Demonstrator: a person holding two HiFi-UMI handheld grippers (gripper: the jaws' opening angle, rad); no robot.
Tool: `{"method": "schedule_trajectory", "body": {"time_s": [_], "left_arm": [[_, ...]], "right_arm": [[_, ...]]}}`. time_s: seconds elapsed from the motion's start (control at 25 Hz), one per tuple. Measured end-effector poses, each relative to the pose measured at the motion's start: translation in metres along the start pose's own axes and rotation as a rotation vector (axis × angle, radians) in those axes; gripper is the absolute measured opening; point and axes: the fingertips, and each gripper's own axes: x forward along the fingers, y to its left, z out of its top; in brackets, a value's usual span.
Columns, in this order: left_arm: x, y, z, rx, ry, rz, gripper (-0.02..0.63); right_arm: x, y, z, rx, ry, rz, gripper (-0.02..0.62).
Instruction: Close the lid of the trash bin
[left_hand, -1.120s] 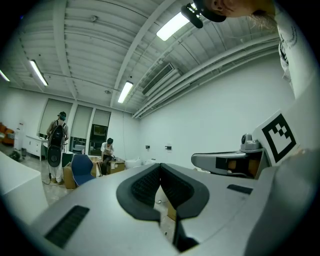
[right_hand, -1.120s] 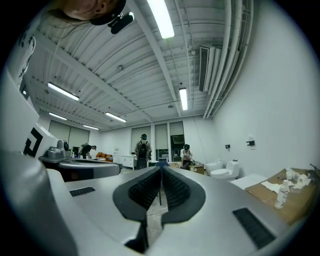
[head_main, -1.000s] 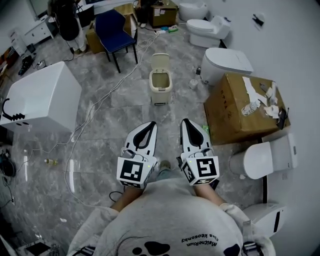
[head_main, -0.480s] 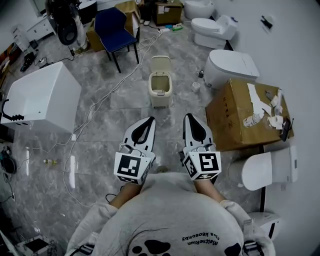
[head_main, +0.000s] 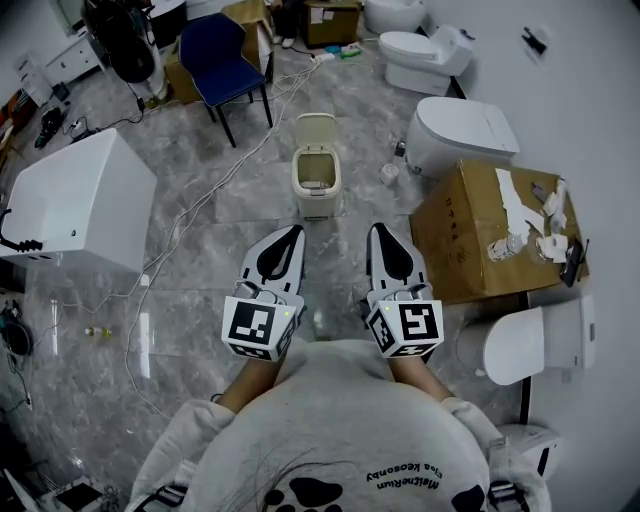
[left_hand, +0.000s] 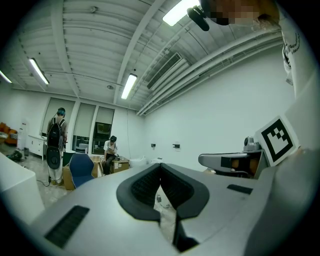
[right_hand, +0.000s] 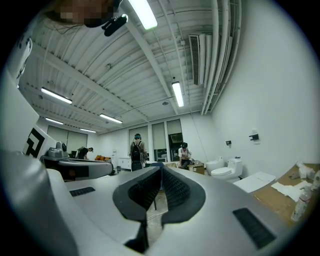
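Bin: trash bin (head_main: 315, 182) on the floor ahead, lid (head_main: 314, 131) standing open.
Change: grippers carried closer to it than a second ago, not touching.
Jaws: left gripper (head_main: 292, 233) and right gripper (head_main: 376, 232) both pressed together, empty.
Meaning: likely approach only.

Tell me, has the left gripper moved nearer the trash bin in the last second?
Yes. The left gripper has moved forward, toward the trash bin: the floor gap between its tip and the bin's base has shrunk.

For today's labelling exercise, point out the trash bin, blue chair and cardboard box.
trash bin (head_main: 316, 200): head view, front wall
blue chair (head_main: 224, 70): head view, seat
cardboard box (head_main: 478, 226): head view, top face
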Motion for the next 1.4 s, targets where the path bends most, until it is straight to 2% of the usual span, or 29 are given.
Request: {"method": "schedule_trajectory", "body": {"time_s": [0.44, 0.64, 0.88, 1.04, 1.16, 1.4], "left_arm": [[0.087, 0.055, -0.02, -0.014, 0.016, -0.028, 0.02], [0.152, 0.103, -0.018, -0.008, 0.037, -0.05, 0.02], [0.235, 0.18, -0.001, 0.072, 0.066, -0.083, 0.02], [0.296, 0.216, 0.002, 0.059, 0.075, -0.138, 0.02], [0.337, 0.239, 0.005, 0.027, 0.046, -0.165, 0.02], [0.394, 0.271, -0.001, 0.018, 0.075, -0.205, 0.02]], "right_arm": [[0.084, -0.049, -0.023, 0.004, 0.019, -0.061, 0.033], [0.164, -0.08, -0.022, 0.026, 0.021, -0.095, 0.034], [0.278, -0.111, -0.018, 0.063, 0.028, -0.156, 0.034], [0.341, -0.132, -0.012, 0.069, 0.027, -0.194, 0.034], [0.383, -0.148, -0.008, 0.083, 0.022, -0.216, 0.034], [0.442, -0.176, -0.004, 0.119, 0.003, -0.234, 0.034]]}}
